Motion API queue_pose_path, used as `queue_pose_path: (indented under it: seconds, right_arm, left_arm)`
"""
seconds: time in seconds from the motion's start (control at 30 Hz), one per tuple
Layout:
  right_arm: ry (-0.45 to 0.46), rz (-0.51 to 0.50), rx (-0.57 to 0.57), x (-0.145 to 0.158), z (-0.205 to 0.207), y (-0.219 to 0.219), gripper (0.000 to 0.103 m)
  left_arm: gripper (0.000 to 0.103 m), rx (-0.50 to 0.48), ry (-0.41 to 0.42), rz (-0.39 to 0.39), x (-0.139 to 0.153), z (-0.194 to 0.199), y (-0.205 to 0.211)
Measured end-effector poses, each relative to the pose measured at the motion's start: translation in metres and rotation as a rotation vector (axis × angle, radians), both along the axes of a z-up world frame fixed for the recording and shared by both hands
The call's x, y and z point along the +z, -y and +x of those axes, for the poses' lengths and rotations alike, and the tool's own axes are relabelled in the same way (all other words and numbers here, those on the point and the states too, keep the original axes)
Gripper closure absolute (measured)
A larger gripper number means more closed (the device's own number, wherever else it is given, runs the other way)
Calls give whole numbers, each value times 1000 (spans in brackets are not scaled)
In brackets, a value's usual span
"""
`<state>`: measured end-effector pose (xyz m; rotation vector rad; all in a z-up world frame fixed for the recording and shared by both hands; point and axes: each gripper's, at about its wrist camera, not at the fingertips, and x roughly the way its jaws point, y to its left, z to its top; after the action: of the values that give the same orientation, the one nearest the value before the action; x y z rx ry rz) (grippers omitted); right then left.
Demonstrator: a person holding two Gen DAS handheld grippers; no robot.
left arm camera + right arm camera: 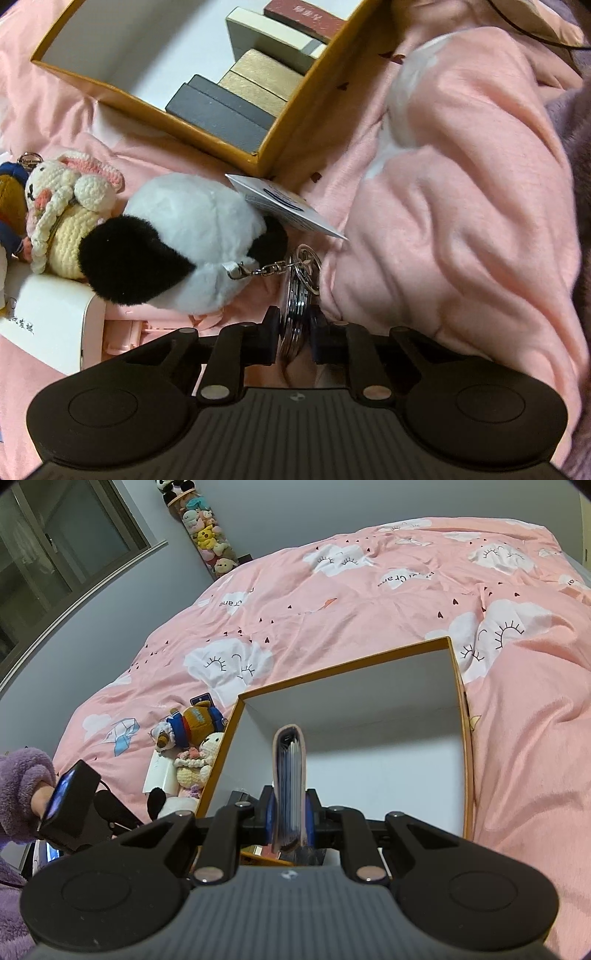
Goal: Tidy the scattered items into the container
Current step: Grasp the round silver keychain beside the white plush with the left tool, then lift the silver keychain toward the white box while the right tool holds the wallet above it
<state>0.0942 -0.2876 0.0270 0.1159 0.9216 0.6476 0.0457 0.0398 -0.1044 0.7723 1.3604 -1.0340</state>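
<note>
The left gripper [294, 325] points down at the bed. Its two black fingers are squeezed tight on a shiny silver metal disc [295, 306] that stands on its edge between them. A little silver chain [264, 268] runs from the ring on that disc to a round, fluffy black-and-white panda toy [177, 240]. The panda lies on the pink quilt with white clouds [461, 184], and a white paper tag [284, 205] sticks out from behind it.

Right beside the panda is a knitted cream bunny with pink ears [70, 206]. Under them lies a white and pink flat box [55, 325].

Just past the panda sits the big cardboard box, orange outside and white inside [295, 110]. Its near corner almost touches the paper tag. Along one wall inside it stand a dark grey box [218, 109], a gold box [258, 81], a cream box [266, 33] and a dark red box [306, 18].

The right gripper [290, 812] is pinched tight on a thin pink card wallet with cards inside [290, 775]. It holds the wallet upright over the open orange box [463, 716]. To the left of the box lie a brown bear toy in blue clothes [192, 723] and the bunny [199, 760]. A hand in a fuzzy purple sleeve [22, 786] shows at the left edge.
</note>
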Motion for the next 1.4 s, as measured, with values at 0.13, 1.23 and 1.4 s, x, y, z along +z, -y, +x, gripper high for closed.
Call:
queue_pose_path:
  seconds: [0.13,1.23,1.4]
  right_arm:
    - [-8,0,-8,-2,-3,1,85]
    - [3,16,-47,-1,-10,8,85]
    - [1,7,-57,-2,-10,9,85]
  left_arm:
    - [86,48,19,1,-1,0,-5]
    - [87,363,218,-119,92,-1,5]
    - [87,398,243,-215,120,-1,9]
